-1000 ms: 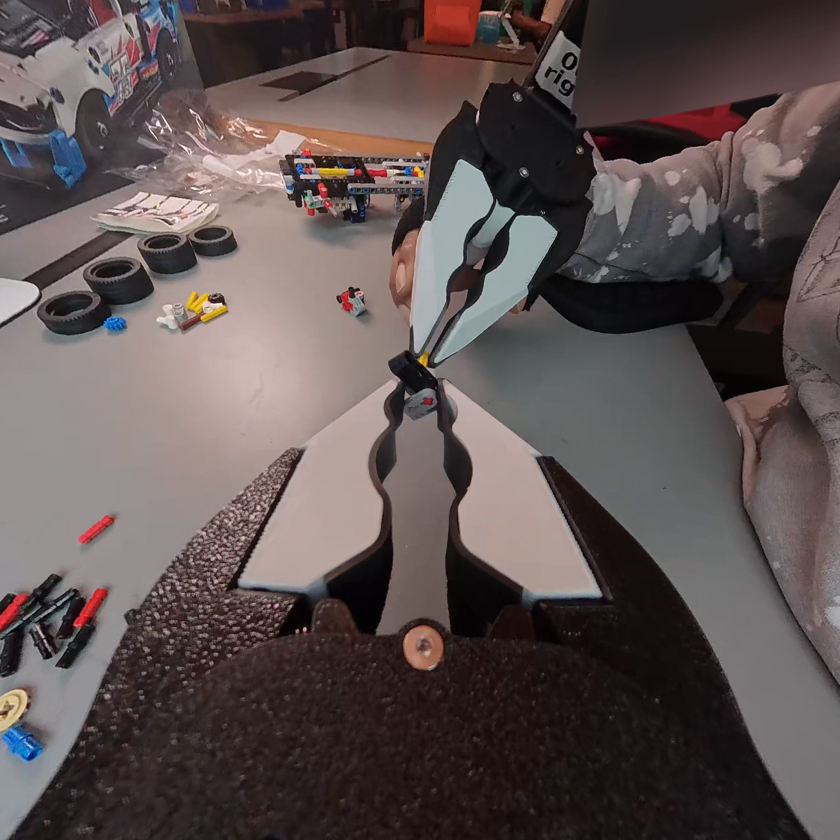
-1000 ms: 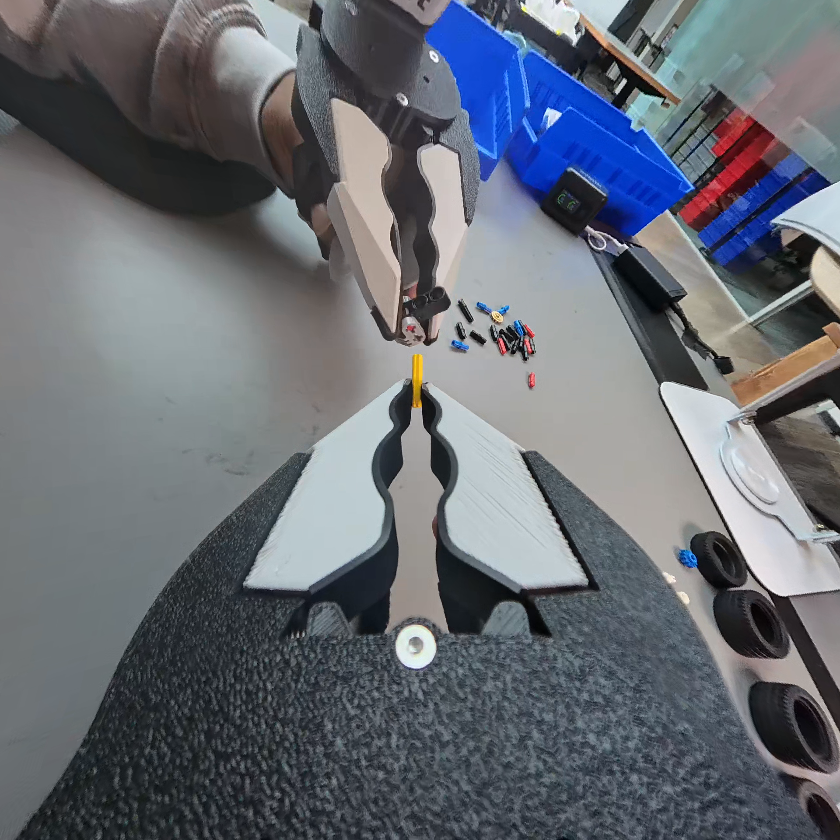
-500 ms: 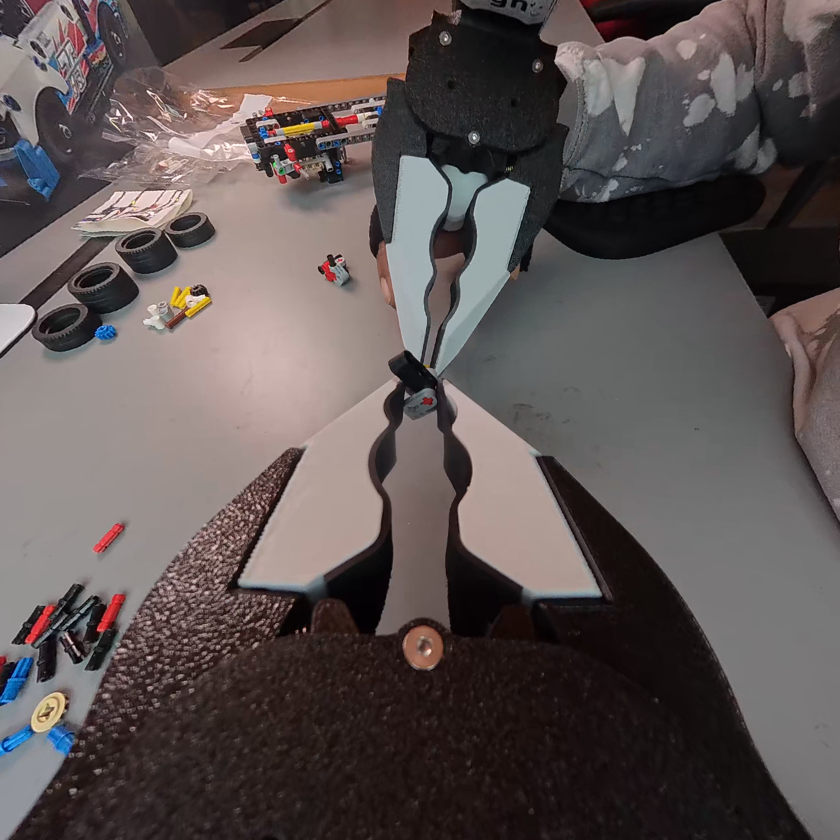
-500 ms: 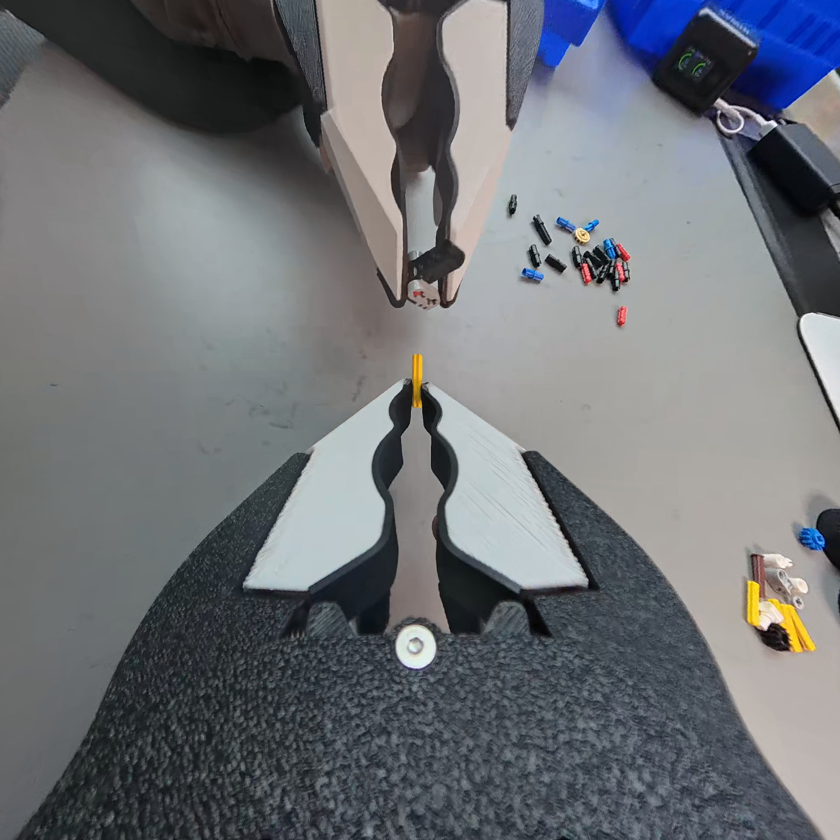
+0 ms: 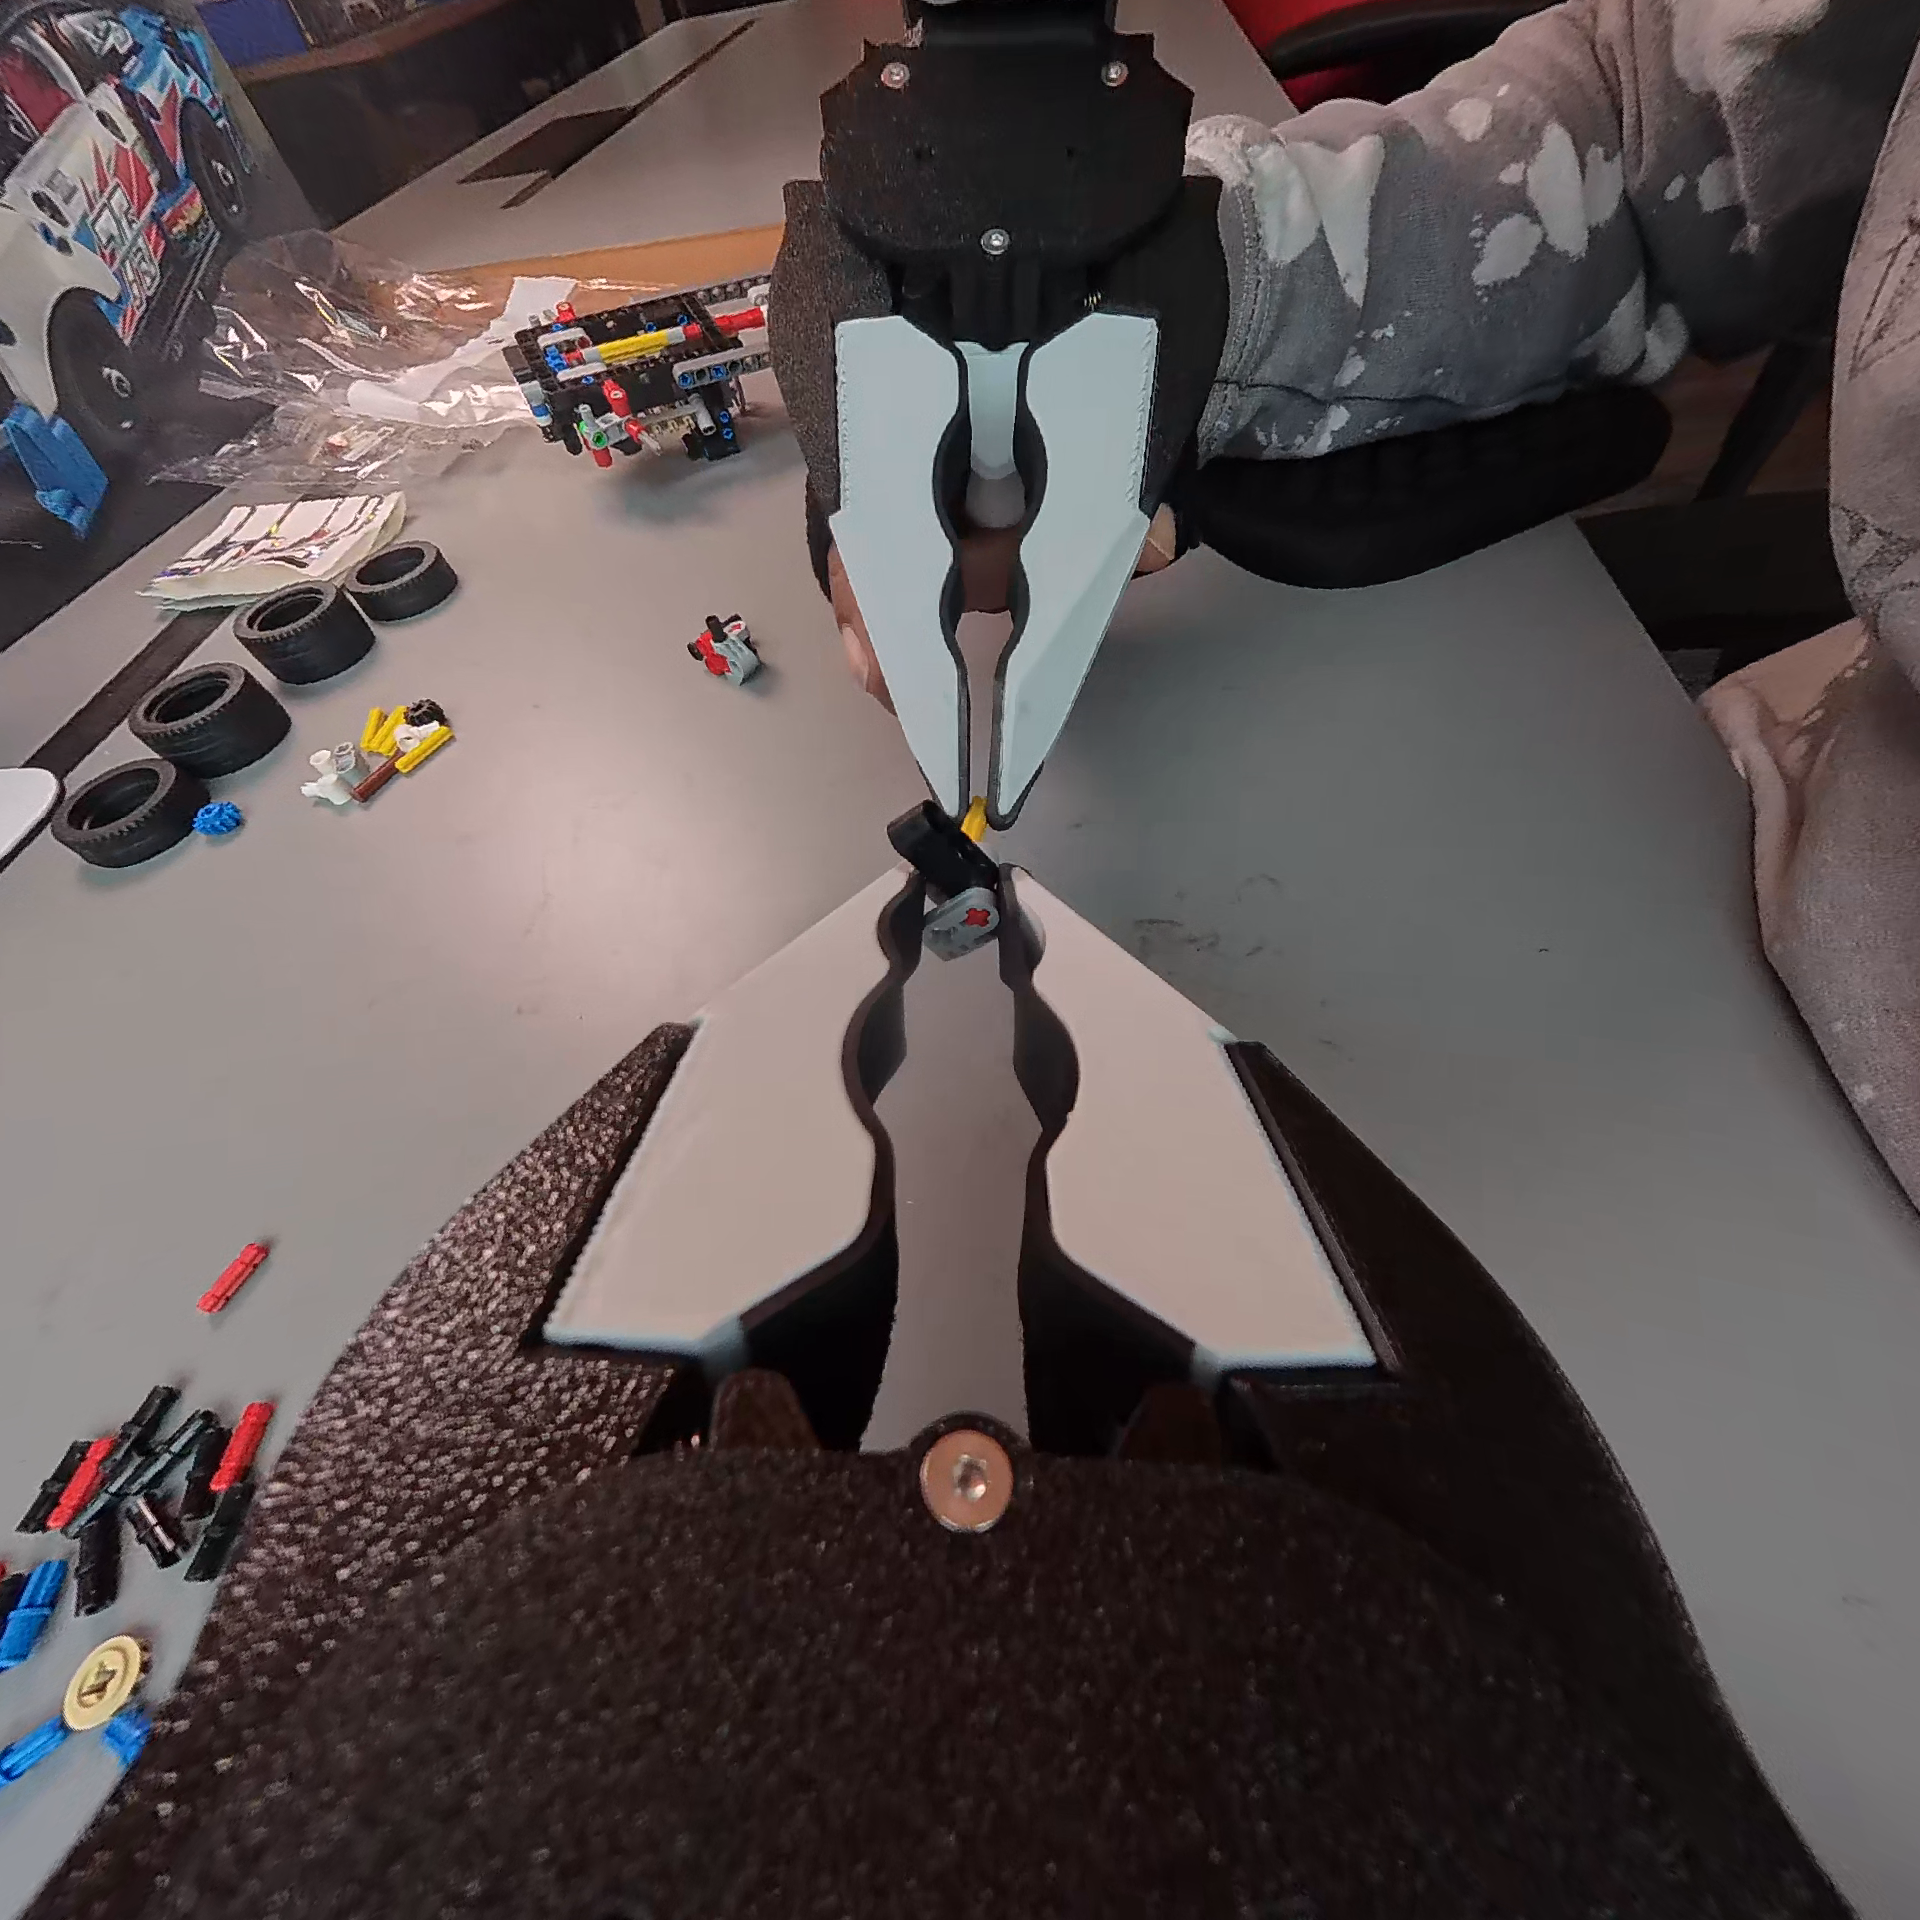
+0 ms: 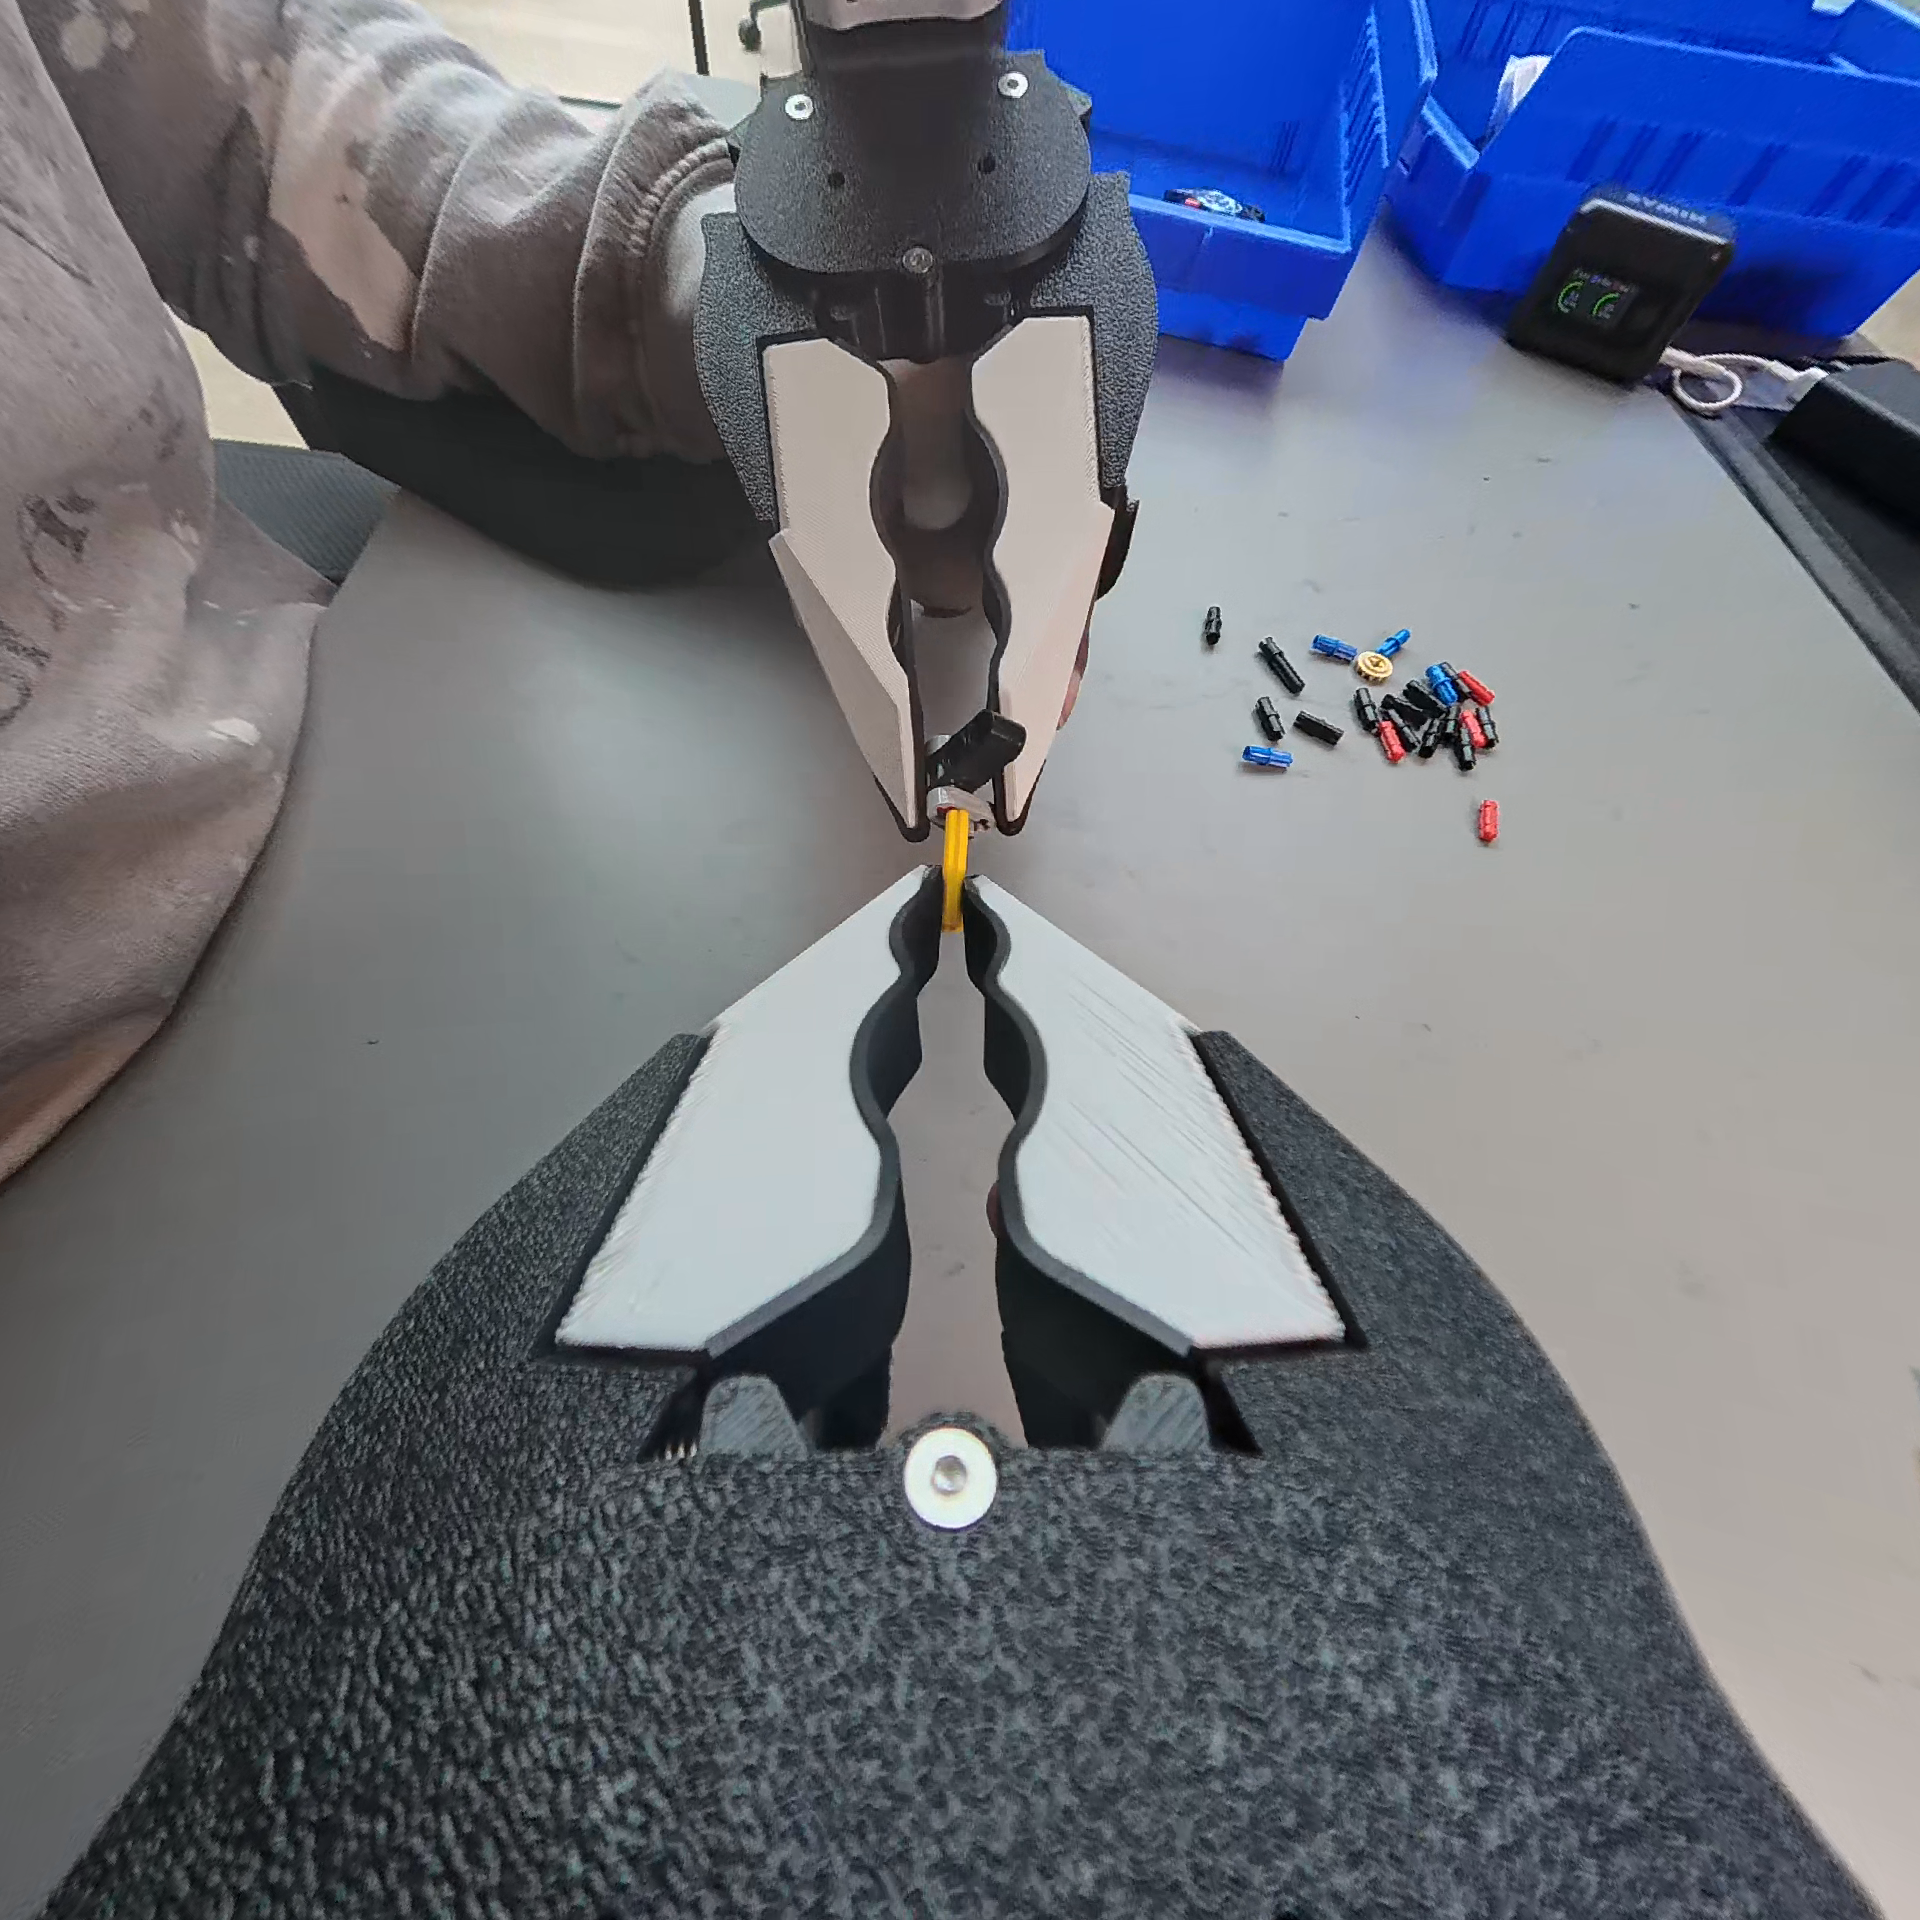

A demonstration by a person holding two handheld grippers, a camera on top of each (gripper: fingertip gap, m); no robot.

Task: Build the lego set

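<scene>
My left gripper (image 5: 958,896) is shut on a small grey and black connector piece (image 5: 958,914) with a red cross in its end, held above the grey table. My right gripper (image 6: 948,881) is shut on a thin yellow axle (image 6: 953,858). The two grippers face each other tip to tip. In the right wrist view the axle's far end touches the connector (image 6: 961,800) in the left gripper (image 6: 958,821). In the left wrist view the yellow axle (image 5: 974,820) shows just behind the connector, at the right gripper's tips (image 5: 977,821).
A part-built chassis (image 5: 634,374) sits at the back by clear bags (image 5: 312,353) and a sticker sheet (image 5: 281,530). Three tyres (image 5: 208,717) and small parts (image 5: 384,748) lie left. Loose pins (image 6: 1392,707) lie near blue bins (image 6: 1558,135). A sleeved arm (image 5: 1455,260) rests on the table.
The two grippers have closed the gap between them. The yellow axle, apart from the connector before, now touches its end.
</scene>
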